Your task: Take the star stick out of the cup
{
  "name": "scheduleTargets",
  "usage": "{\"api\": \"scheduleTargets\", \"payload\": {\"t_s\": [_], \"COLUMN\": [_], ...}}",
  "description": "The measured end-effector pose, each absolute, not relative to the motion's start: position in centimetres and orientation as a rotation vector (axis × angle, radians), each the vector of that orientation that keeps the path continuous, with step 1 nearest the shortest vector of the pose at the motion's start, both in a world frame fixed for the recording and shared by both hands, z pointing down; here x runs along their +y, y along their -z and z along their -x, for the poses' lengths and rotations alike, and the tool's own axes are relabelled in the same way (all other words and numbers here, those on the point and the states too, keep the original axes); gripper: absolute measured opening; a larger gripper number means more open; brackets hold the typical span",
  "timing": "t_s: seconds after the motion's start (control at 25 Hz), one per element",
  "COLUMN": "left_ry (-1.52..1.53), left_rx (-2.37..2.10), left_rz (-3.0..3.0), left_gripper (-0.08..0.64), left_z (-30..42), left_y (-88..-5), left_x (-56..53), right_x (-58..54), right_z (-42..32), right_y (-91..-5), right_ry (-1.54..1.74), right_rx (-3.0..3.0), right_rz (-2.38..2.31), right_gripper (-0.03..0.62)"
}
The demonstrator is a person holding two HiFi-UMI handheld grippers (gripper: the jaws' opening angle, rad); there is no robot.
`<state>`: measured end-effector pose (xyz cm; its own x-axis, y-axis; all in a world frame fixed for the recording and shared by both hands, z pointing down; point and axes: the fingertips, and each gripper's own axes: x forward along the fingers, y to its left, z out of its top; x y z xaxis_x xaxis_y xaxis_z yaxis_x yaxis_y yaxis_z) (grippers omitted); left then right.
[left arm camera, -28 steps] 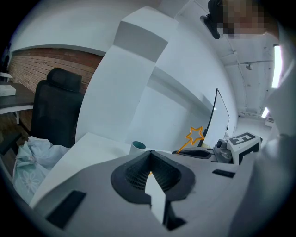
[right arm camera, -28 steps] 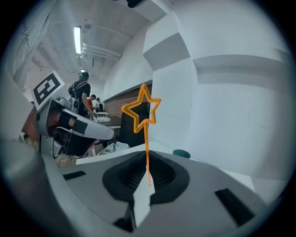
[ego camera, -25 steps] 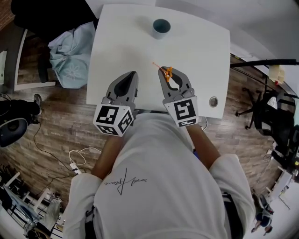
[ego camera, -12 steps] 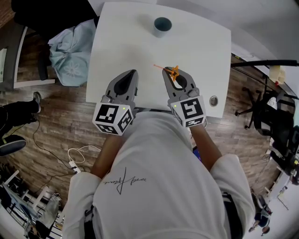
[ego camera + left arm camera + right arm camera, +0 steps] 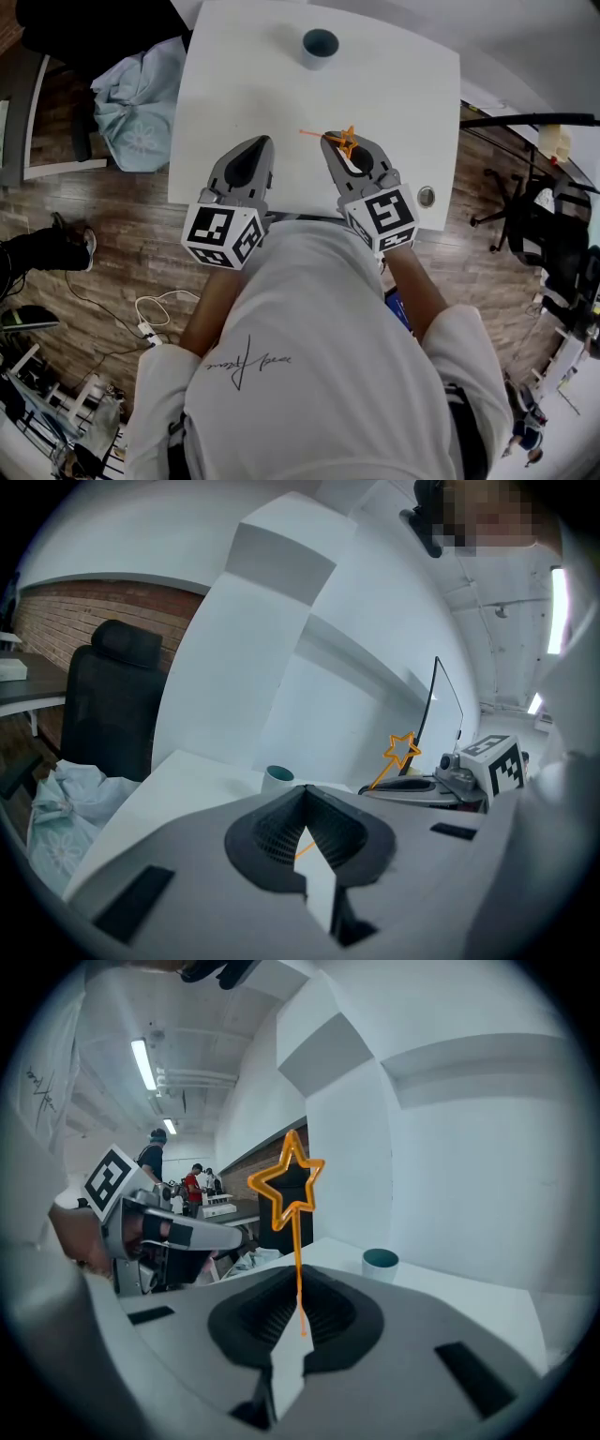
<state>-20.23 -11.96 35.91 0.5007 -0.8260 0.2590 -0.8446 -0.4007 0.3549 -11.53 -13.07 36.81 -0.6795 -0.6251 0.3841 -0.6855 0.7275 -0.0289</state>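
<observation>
Our right gripper (image 5: pixel 330 141) is clenched on the thin orange stick topped with an outlined star (image 5: pixel 348 141). In the right gripper view the shaft (image 5: pixel 298 1260) rises straight from between the ribbed pads, pinched near its lower end. The small white cup with the teal inside (image 5: pixel 320 45) stands alone at the far edge of the white table (image 5: pixel 403 94), well apart from the stick. We judge the extraction itself done. Over the last second both grippers have kept their place above the near edge of the table. The right one has rolled a little: its marker cube sits more askew in the head view and the star has swung slightly with it. The cup has not moved. We read that as a small adjustment of the hold, not a new step. Our left gripper (image 5: pixel 262 142) has its jaws together on nothing; the stick's free end stops short of it.
</observation>
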Motion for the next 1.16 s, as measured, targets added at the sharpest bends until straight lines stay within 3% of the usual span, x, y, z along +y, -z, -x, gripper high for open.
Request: {"api": "scheduleTargets", "payload": {"t_s": [1.16], "left_ry": [-0.070], "left_rx": [-1.344], "left_rz": [-2.333], "left_gripper": [0.003], "left_z": [19.0], "left_y": [-35.9], "left_x": [-12.0], "right_x": [-12.3], "right_z": [10.9], "right_y": [-36.6], "right_ry": [-0.266], "right_rx": [-2.605], "right_rz": [-0.897], "right_gripper": [0.021]}}
